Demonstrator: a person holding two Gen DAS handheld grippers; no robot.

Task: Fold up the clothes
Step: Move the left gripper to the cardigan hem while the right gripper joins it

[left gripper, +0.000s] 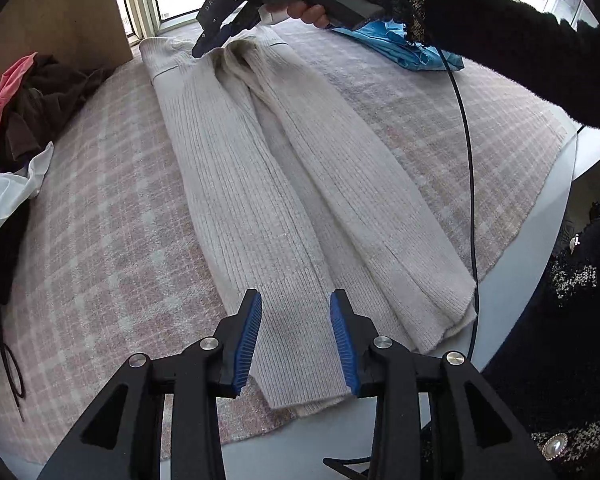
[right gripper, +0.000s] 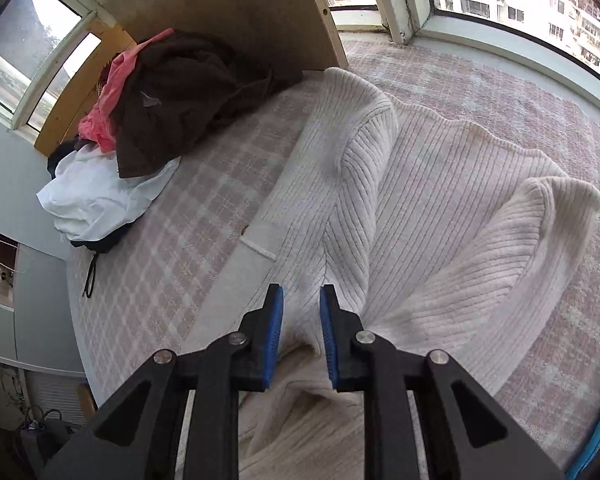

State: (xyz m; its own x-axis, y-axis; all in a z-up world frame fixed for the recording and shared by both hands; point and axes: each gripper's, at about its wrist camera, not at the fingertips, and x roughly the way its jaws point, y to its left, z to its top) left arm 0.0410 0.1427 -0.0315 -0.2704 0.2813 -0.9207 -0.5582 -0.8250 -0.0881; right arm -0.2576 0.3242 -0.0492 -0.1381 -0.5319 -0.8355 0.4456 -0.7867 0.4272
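From the left wrist, the cream sweater [left gripper: 284,184] lies lengthwise on the checked cloth [left gripper: 100,240] over the tabletop, a clothes heap [left gripper: 24,112] to one side, a blue garment [left gripper: 412,48] beyond. The left hand-held gripper [left gripper: 296,336] hovers half open over the hem, gripping nothing. A cable [left gripper: 466,152] hangs alongside. The right hand-held gripper [left gripper: 210,42] sits at the collar.

The right wrist alone shows its jaws narrowly parted [right gripper: 300,334], knit between them, and the folded shoulders.
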